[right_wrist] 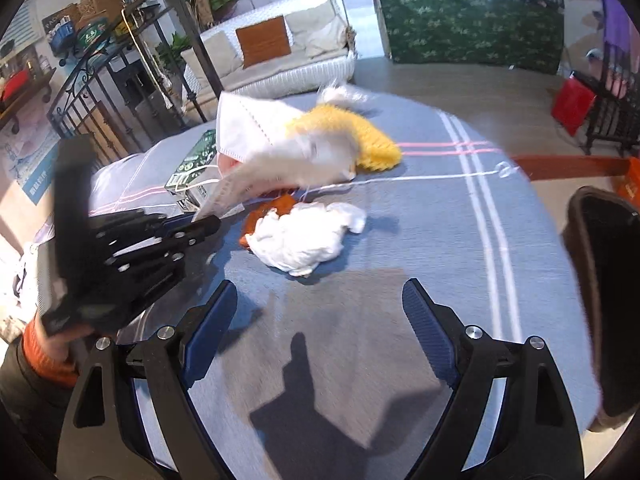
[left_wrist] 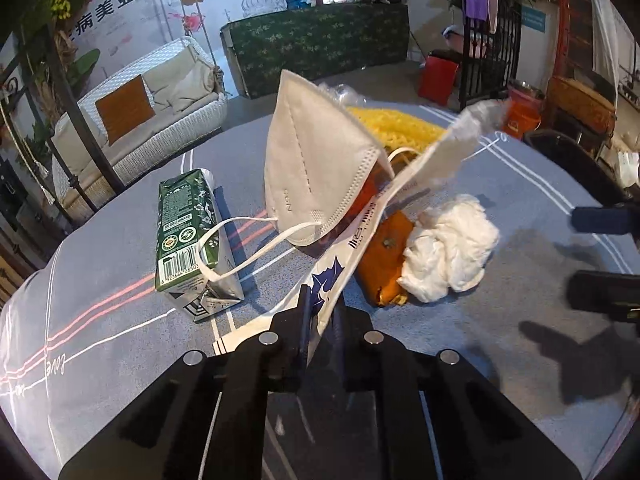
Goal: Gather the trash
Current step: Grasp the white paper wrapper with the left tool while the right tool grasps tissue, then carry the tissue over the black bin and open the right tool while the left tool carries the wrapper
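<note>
My left gripper (left_wrist: 322, 312) is shut on the lower end of a white wrapper with blue print (left_wrist: 404, 196), which slants up to the right. A white face mask (left_wrist: 316, 160) leans on that wrapper, and its ear loop drapes over a green drink carton (left_wrist: 188, 236). Beyond lie an orange peel (left_wrist: 384, 248), a crumpled white tissue (left_wrist: 448, 248) and a yellow knitted piece (left_wrist: 392, 128). My right gripper (right_wrist: 320, 304) is open above the cloth, with nothing between its fingers, just short of the tissue (right_wrist: 308, 236). The left gripper (right_wrist: 208, 222) appears at the left.
A blue-grey striped cloth (right_wrist: 440, 240) covers the round table. A dark chair back (right_wrist: 604, 300) stands at the right edge. Behind are a white wicker swing seat (left_wrist: 160, 112), a green patterned counter (left_wrist: 320, 48) and a red box (left_wrist: 438, 76). An orange sleeve (right_wrist: 44, 360) shows at the left.
</note>
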A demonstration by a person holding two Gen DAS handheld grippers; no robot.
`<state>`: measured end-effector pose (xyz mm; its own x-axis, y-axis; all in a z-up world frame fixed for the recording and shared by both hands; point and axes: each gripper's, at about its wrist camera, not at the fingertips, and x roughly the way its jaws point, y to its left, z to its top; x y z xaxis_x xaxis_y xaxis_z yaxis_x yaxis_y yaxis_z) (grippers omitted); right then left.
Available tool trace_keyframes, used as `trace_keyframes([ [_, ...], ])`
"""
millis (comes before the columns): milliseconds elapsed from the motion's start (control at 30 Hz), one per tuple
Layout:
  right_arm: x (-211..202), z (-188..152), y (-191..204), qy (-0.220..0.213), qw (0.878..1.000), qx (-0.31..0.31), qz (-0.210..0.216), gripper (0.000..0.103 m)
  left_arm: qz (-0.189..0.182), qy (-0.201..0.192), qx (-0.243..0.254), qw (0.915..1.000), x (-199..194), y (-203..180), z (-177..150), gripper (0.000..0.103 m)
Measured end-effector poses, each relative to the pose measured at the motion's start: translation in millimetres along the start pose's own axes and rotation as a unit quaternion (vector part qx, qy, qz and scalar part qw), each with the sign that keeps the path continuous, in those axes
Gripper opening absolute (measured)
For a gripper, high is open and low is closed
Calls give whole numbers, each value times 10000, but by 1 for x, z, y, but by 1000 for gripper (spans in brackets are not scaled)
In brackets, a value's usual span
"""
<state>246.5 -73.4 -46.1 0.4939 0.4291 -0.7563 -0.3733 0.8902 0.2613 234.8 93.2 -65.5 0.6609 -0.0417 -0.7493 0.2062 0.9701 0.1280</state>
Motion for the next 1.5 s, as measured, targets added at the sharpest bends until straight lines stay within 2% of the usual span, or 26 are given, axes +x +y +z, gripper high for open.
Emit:
trace_keyframes([
  [233,41,17,10,335,9994,-56,48,84,-208,-215,-248,9992,-22,1,-8,9],
  [367,62,27,12,495,9988,1,66,75,-232,-251,-271,9990,-29,-1,-5,9],
  [433,68,28,14,559,9984,-16,68,61,-270,-193,-252,9991,-28,-2,-5,9],
  [467,71,28,15,584,9983,-35,55,57,-282,-166,-239,9992,-27,-3,-5,9],
  [533,75,27,17,624,9980,-65,-29,38,-296,-101,-306,9990,-23,-1,-7,9],
  [633,75,25,14,620,9981,45,29,30,-328,-51,-398,9987,-21,-2,-9,9],
  [867,59,19,19,415,9991,85,0,22,-516,-20,-482,9975,-22,-2,-9,9],
  [1067,37,5,15,155,9996,206,-93,22,-486,-112,-463,9977,-30,-11,-9,9],
  [1300,-3,-21,0,-201,9985,399,-306,22,-423,-345,-425,9976,-47,-30,-4,9],
  [1433,-29,-35,-19,-498,9962,546,-470,22,-645,-480,-414,9959,-55,-46,-1,9],
  [1500,-41,-40,-32,-631,9941,623,-626,22,-644,-533,-327,9960,-57,-58,1,9],
])
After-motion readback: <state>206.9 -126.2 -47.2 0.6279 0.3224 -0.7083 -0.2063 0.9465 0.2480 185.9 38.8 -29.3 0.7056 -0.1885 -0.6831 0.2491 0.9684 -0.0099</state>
